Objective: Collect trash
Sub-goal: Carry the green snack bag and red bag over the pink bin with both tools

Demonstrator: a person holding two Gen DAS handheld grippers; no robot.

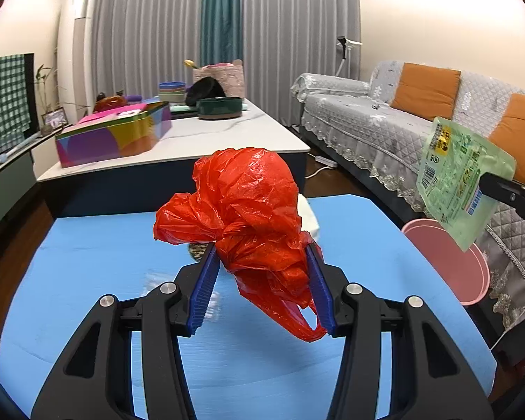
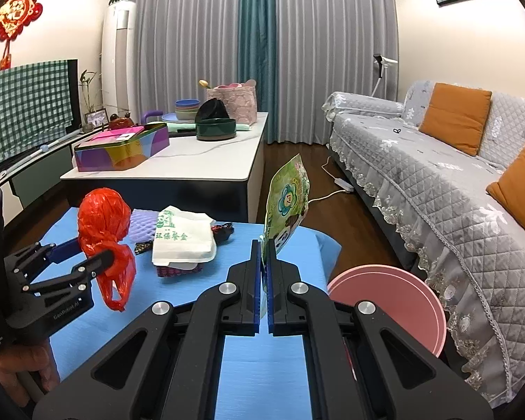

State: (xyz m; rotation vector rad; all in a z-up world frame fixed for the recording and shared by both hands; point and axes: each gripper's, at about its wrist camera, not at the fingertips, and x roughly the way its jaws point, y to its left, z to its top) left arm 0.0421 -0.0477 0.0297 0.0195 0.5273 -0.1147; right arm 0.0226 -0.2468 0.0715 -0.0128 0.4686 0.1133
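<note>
The left gripper (image 1: 262,280) is clamped on a crumpled red plastic bag (image 1: 248,217), held in the air above the blue table (image 1: 87,262). The right gripper (image 2: 263,280) has its jaws pressed together on the lower edge of a green snack pouch (image 2: 288,203), which stands upright over the table's right side. A pink bin (image 2: 395,301) sits on the floor just beside the table, near the grey sofa (image 2: 437,182). A white paper bag (image 2: 182,238), a purple foam net (image 2: 141,225) and dark wrappers (image 2: 224,229) lie on the table's far end.
</note>
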